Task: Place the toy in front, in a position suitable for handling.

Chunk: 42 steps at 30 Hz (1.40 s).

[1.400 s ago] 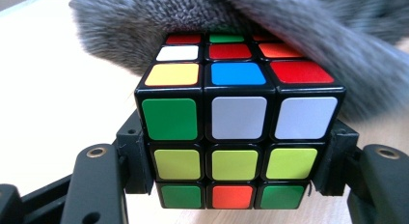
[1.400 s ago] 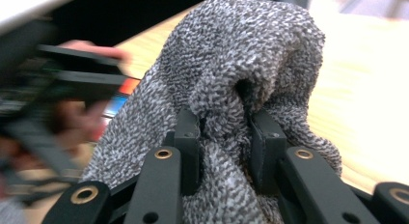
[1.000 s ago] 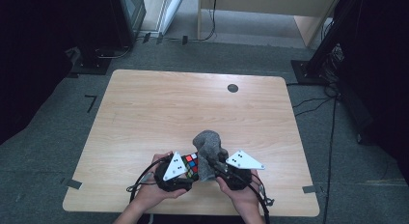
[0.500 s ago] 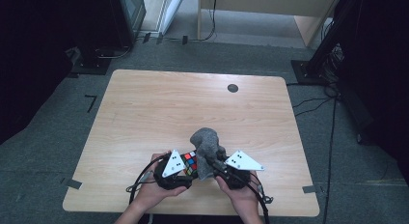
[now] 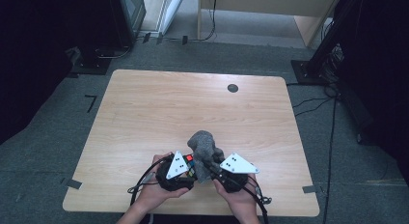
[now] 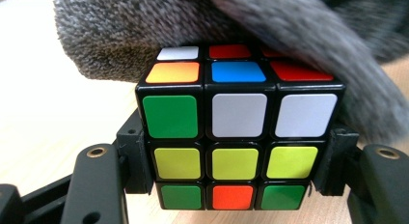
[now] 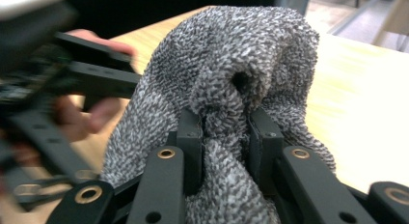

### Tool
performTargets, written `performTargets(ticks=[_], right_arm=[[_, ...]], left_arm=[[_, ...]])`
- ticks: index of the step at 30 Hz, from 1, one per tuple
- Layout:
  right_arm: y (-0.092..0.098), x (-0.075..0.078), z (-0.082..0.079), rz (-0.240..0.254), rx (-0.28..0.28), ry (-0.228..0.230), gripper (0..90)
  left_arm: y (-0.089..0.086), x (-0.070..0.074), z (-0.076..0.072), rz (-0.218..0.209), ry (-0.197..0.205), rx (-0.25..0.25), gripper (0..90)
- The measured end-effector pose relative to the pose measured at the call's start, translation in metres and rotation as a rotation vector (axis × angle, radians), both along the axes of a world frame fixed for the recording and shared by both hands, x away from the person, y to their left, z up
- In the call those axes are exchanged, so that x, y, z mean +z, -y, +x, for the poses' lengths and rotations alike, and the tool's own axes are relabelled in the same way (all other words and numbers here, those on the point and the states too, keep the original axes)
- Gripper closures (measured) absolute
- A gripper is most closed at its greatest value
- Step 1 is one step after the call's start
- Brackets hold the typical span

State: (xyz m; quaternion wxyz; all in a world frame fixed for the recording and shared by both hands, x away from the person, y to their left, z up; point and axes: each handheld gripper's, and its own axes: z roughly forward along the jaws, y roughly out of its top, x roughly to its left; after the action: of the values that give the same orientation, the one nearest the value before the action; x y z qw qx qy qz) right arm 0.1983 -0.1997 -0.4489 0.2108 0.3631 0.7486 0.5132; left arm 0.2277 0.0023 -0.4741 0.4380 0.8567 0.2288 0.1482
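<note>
A scrambled puzzle cube [image 6: 238, 137] with green, white, yellow and orange stickers sits clamped between the black jaws of my left gripper [image 6: 238, 161], which is shut on its two sides. A grey knitted cloth [image 7: 241, 84] is bunched between the jaws of my right gripper [image 7: 225, 147], which is shut on a fold of it. The cloth [image 6: 270, 31] drapes over the cube's top and far side. From above, both grippers [image 5: 179, 172] [image 5: 219, 168] meet near the table's front edge, with the cloth [image 5: 205, 146] heaped over the cube [image 5: 190, 161] between them.
The wooden table [image 5: 159, 113] stretches bare behind the hands, with a small dark round cap [image 5: 233, 88] near its far edge. Black cables [image 5: 144, 178] loop from the grippers at the front edge. Dark equipment stands [image 5: 323, 55] sit on the floor around the table.
The cloth has shifted slightly over the cube as the right gripper moved a little. The left gripper and the cube have stayed in place.
</note>
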Motion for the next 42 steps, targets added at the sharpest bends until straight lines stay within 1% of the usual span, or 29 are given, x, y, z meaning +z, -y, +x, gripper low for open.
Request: performTargets(ticks=[2,4,5,6,9,10,11,12,14,15,17,18,19,20,22,23,24,25,26,28,31,33,34,35,36,38,39,40,42], right_arm=[[-0.008,0.002,-0.004,-0.005,0.031,0.014,72.3],[-0.013,0.003,-0.007,-0.028,0.037,0.033,72.2],[-0.013,0.003,-0.007,-0.028,0.037,0.033,72.2],[-0.008,0.001,-0.003,-0.005,0.010,0.008,72.0],[0.004,-0.003,0.004,0.007,-0.050,-0.023,71.9],[0.008,-0.005,0.006,0.019,-0.065,-0.042,71.9],[0.010,-0.006,0.007,0.032,-0.068,-0.057,72.0],[0.010,-0.006,0.006,0.035,-0.064,-0.057,72.0],[0.004,-0.003,0.002,0.026,-0.039,-0.037,72.0],[-0.001,-0.001,-0.002,0.024,-0.009,-0.023,71.9],[-0.008,0.003,-0.006,0.017,0.027,-0.002,71.9],[-0.010,0.004,-0.007,0.008,0.029,0.005,71.8],[-0.010,0.006,-0.007,0.011,0.026,0.003,71.7],[-0.007,0.006,-0.005,0.023,0.020,-0.003,71.7],[0.002,0.005,0.000,0.035,-0.021,-0.013,71.7],[0.007,0.004,0.001,0.036,-0.048,-0.024,71.7],[0.010,0.003,0.002,0.037,-0.065,-0.028,71.8],[0.011,0.003,0.002,0.036,-0.069,-0.030,71.8],[0.010,0.003,0.001,0.034,-0.067,-0.026,71.9],[0.004,0.005,-0.004,0.013,-0.047,-0.002,71.8],[-0.009,0.008,-0.011,0.006,0.020,0.027,71.6],[-0.012,0.010,-0.012,-0.016,0.027,0.043,71.8],[-0.010,0.010,-0.012,-0.013,0.020,0.038,71.8],[-0.007,0.011,-0.010,-0.008,0.009,0.034,71.8],[-0.003,0.011,-0.008,-0.001,-0.013,0.026,71.9],[0.004,0.009,-0.003,-0.005,-0.057,0.006,72.0],[0.007,0.007,-0.002,-0.001,-0.069,-0.008,72.1],[0.007,0.006,-0.002,0.004,-0.070,-0.013,72.2],[0.002,0.006,-0.006,-0.003,-0.044,0.000,72.3]], left_arm=[[0.005,-0.002,-0.003,0.011,0.004,-0.013,33.8],[0.008,-0.002,-0.005,0.018,0.009,-0.025,33.8],[0.008,-0.002,-0.005,0.018,0.009,-0.025,33.9],[0.007,-0.001,-0.005,0.018,0.011,-0.026,33.8],[0.003,0.001,-0.003,0.014,0.014,-0.012,33.8],[0.002,0.002,-0.002,0.013,0.011,-0.006,33.8],[0.001,0.001,-0.001,0.011,0.010,-0.004,33.9],[0.001,0.001,-0.001,0.010,0.008,-0.001,33.8],[0.002,0.000,-0.002,0.009,0.007,0.001,33.8],[0.003,0.000,-0.002,0.014,0.012,-0.003,33.8],[0.005,0.000,-0.005,0.010,0.024,-0.022,33.8],[0.005,0.001,-0.006,0.006,0.030,-0.029,33.8],[0.004,0.002,-0.006,-0.003,0.029,-0.035,33.8],[0.003,0.003,-0.006,-0.022,0.017,-0.044,33.8],[-0.002,0.005,-0.003,-0.059,0.000,-0.061,33.8],[-0.005,0.006,-0.002,-0.069,-0.005,-0.058,33.8],[-0.006,0.006,-0.001,-0.072,-0.006,-0.055,33.8],[-0.006,0.006,-0.001,-0.072,-0.006,-0.055,33.8],[-0.007,0.006,0.000,-0.064,0.001,-0.048,33.8],[-0.005,0.005,-0.001,-0.056,0.000,-0.042,33.8],[0.000,0.003,-0.005,-0.040,0.012,-0.070,33.8],[0.001,0.003,-0.007,-0.052,0.015,-0.088,33.7],[0.000,0.004,-0.006,-0.060,0.014,-0.092,33.7],[-0.001,0.005,-0.006,-0.074,0.013,-0.090,33.8],[-0.003,0.006,-0.005,-0.078,0.013,-0.084,33.8],[-0.007,0.007,-0.001,-0.070,0.013,-0.053,33.7],[-0.009,0.007,0.001,-0.068,0.009,-0.034,33.8],[-0.010,0.006,0.002,-0.064,0.005,-0.016,33.7],[-0.010,0.005,0.003,-0.058,0.002,-0.009,33.7]])
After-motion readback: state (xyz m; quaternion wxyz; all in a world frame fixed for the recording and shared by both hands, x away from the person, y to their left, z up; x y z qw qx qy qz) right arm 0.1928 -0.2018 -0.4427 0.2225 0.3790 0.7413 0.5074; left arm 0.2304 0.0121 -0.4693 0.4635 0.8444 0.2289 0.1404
